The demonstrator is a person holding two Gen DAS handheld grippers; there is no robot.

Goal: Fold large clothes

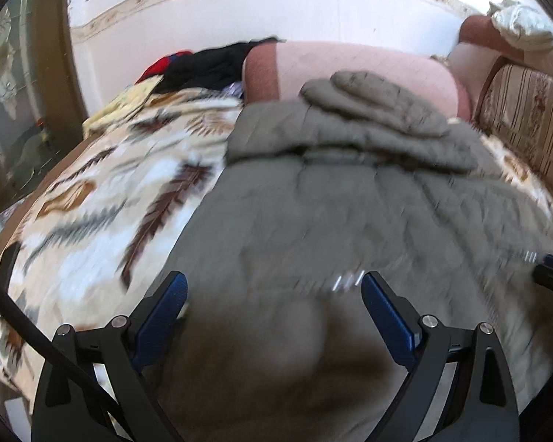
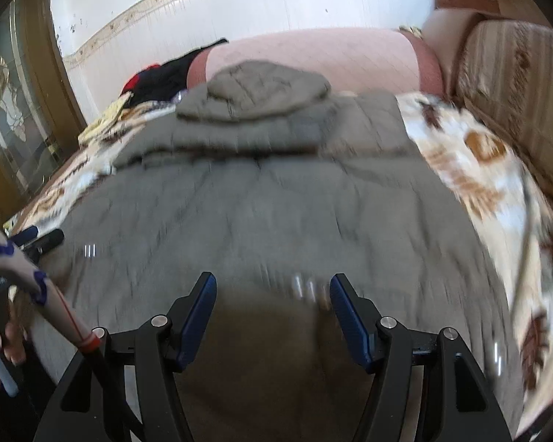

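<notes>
A large grey quilted coat (image 2: pixel 261 191) lies spread on a bed over a leaf-print blanket (image 1: pixel 103 199), its hood (image 2: pixel 269 88) at the far end, resting against a pink pillow (image 2: pixel 313 55). Dark clothes (image 1: pixel 210 66) sit heaped by the wall on the far left, apart from the coat. The left tongs (image 1: pixel 274 291) hang over the near part of the coat, jaws wide, nothing between them. The right tongs (image 2: pixel 272 291) hang over the same near part, jaws also apart and empty; the coat's cloth shows blurred beneath both. In the right view, a hand (image 2: pixel 3 346) grips the other tool's handle at the left edge. Judgement: this looks like the approach before a fold, both tongs lining up over the near hem, with no cloth gripped yet. The next move likely calls for lowering each pair onto the hem edge, one near each side, closing on the thick padding, then lifting evenly toward the hood. The bulk may slip from a shallow bite.
</notes>
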